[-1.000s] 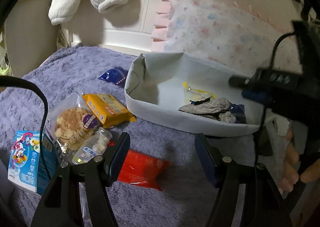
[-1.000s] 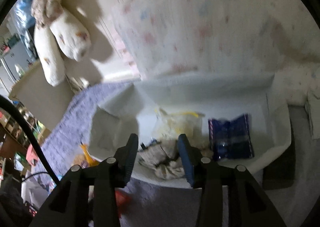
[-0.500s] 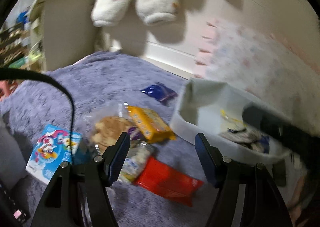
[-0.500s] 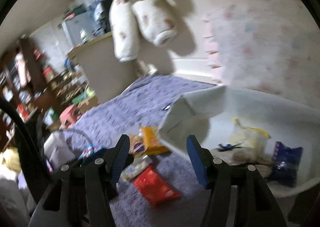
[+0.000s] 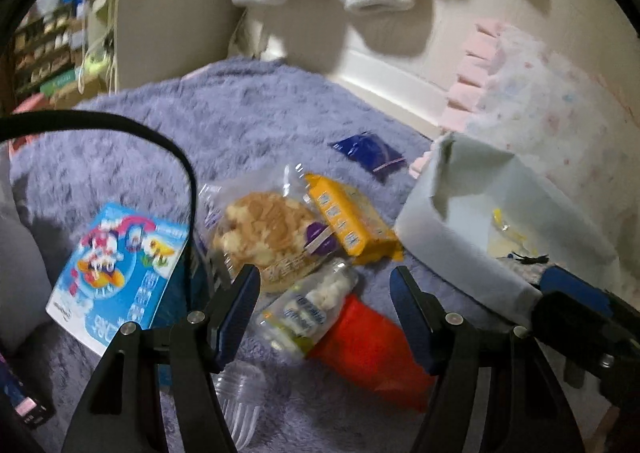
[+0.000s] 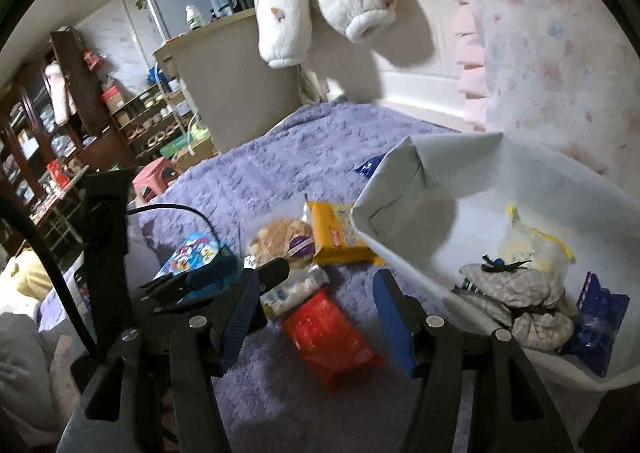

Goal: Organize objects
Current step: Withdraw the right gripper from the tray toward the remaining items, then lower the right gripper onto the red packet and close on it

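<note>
Red packet — flat, glossy — lies on purple blanket.

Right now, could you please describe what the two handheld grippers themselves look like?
Both match: the left gripper and right gripper have black angular arms with silver screws, ending in ribbed blue pads. A black cable arcs past the left one.

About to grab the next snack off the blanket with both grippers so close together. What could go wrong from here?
1. The small bottle lies on the red packet; closing on either may catch or roll the other.
2. The left gripper and right gripper crowd the same pile and could collide.
3. The bin has a soft, sagging wall that a swing could fold.
</note>
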The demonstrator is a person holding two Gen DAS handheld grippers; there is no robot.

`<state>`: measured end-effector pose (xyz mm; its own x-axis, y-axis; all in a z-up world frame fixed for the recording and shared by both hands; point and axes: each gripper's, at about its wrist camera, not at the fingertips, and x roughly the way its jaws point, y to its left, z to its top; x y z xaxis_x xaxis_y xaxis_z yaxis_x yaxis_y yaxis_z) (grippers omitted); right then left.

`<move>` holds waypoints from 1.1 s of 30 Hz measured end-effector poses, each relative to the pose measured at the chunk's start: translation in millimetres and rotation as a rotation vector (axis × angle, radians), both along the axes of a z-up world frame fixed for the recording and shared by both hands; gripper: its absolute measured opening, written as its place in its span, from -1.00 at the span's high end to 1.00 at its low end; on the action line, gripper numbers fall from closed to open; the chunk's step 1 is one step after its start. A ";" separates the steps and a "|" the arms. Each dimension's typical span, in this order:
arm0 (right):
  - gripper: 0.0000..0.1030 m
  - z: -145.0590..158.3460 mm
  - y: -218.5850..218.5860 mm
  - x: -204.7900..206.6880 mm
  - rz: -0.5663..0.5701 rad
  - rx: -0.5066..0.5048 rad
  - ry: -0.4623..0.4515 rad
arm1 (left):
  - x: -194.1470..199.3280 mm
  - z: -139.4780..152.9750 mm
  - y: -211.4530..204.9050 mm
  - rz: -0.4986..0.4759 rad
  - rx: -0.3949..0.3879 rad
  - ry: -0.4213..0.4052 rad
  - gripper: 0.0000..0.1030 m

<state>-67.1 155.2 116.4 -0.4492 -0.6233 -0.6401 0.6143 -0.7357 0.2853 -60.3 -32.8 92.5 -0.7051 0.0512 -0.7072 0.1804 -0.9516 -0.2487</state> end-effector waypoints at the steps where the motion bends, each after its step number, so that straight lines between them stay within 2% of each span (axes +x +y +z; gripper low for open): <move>1: -0.11 -0.7 -1.1 1.3 0.010 0.011 0.000 | 1.8 -3.8 -4.5 0.014 0.004 -0.011 -0.30; 7: -0.11 -9.9 -12.4 17.6 0.130 0.050 -0.013 | 20.3 -17.0 -41.9 0.105 0.010 -0.043 -0.28; 10: -0.11 -26.4 -26.5 18.0 0.153 0.124 -0.019 | 19.5 -19.0 -40.9 0.086 0.019 -0.040 -0.28; 14: -0.11 -64.9 -44.3 10.8 0.176 0.245 -0.056 | 14.0 -23.1 -22.0 0.025 -0.067 -0.037 -0.28; 16: -0.12 -88.0 -49.9 3.9 0.169 0.272 -0.059 | 12.6 -24.8 -12.0 0.007 -0.120 -0.032 -0.28; 17: -0.16 -96.3 -50.0 -0.4 0.157 0.272 -0.056 | 11.5 -26.6 -9.6 0.001 -0.134 -0.035 -0.28; 19: -0.62 -109.9 -46.6 -6.6 0.104 0.255 -0.005 | 7.3 -33.3 -6.3 -0.001 -0.161 -0.060 -0.28; 20: -0.66 -118.4 -45.3 -10.2 0.099 0.260 -0.019 | 5.8 -35.8 -5.4 -0.005 -0.176 -0.070 -0.30; 21: -0.68 -126.5 -44.5 -12.1 0.105 0.264 -0.033 | 5.5 -37.2 -3.1 -0.014 -0.195 -0.064 -0.34; 24: -0.77 -124.0 -46.3 -7.1 0.109 0.282 0.001 | 8.0 -39.6 -1.3 -0.016 -0.219 -0.039 -0.40; 27: -0.80 -124.2 -47.1 -5.4 0.115 0.298 0.006 | 6.5 -42.8 -4.0 -0.002 -0.227 -0.036 -0.64; 30: -0.84 -124.3 -47.8 -4.6 0.116 0.318 0.012 | 8.0 -47.9 -1.1 -0.001 -0.267 -0.015 -0.86; 32: -0.87 -125.1 -47.1 -2.9 0.117 0.334 0.021 | 3.4 -53.3 4.2 -0.009 -0.313 -0.059 -0.91; 33: -0.89 -125.9 -45.8 -3.5 0.117 0.334 0.019 | -1.2 -58.4 8.4 -0.006 -0.365 -0.100 -0.93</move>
